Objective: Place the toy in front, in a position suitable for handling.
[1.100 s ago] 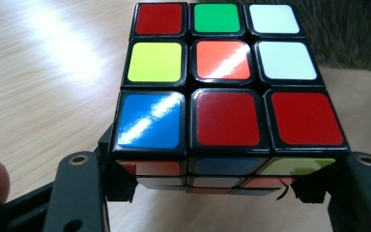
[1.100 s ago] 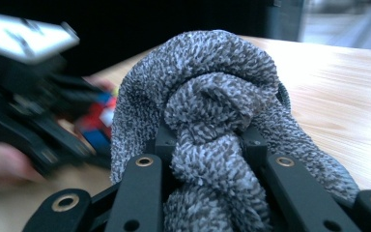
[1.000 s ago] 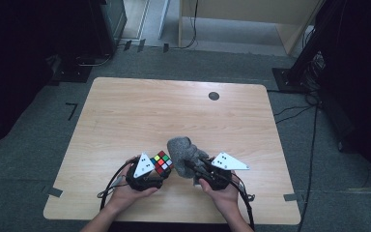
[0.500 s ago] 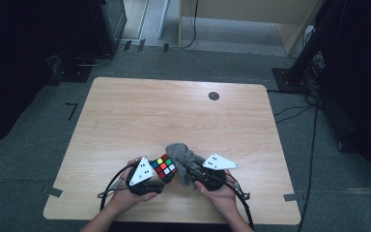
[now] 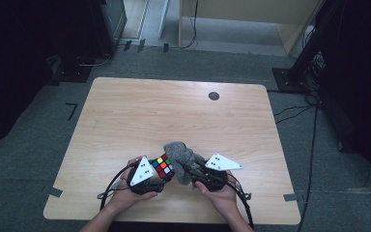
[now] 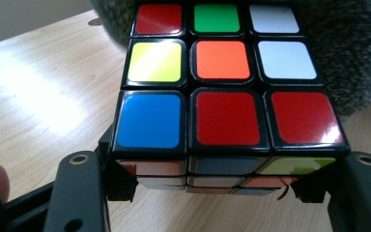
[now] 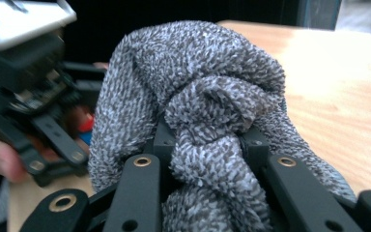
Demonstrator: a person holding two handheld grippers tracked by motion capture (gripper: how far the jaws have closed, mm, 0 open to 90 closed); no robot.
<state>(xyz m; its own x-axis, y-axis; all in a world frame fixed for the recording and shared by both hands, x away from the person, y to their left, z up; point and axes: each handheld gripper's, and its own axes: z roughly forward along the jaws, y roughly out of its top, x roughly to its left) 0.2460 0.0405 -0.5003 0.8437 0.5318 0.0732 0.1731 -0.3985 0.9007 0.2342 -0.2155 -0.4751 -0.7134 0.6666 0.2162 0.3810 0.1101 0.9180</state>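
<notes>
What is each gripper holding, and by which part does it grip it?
The left gripper clamps the puzzle cube across two opposite side faces. The right gripper pinches a bunched fold of the grey cloth.

No text to read anywhere here: the cube at frame centre shows only plain colour stickers, and the grey cloth carries no label.

Scrambled colour cube clamped by its sides, top face level, near table edge. Grey knitted cloth bunched, pinched mid-fold, touching cube's far side.
</notes>
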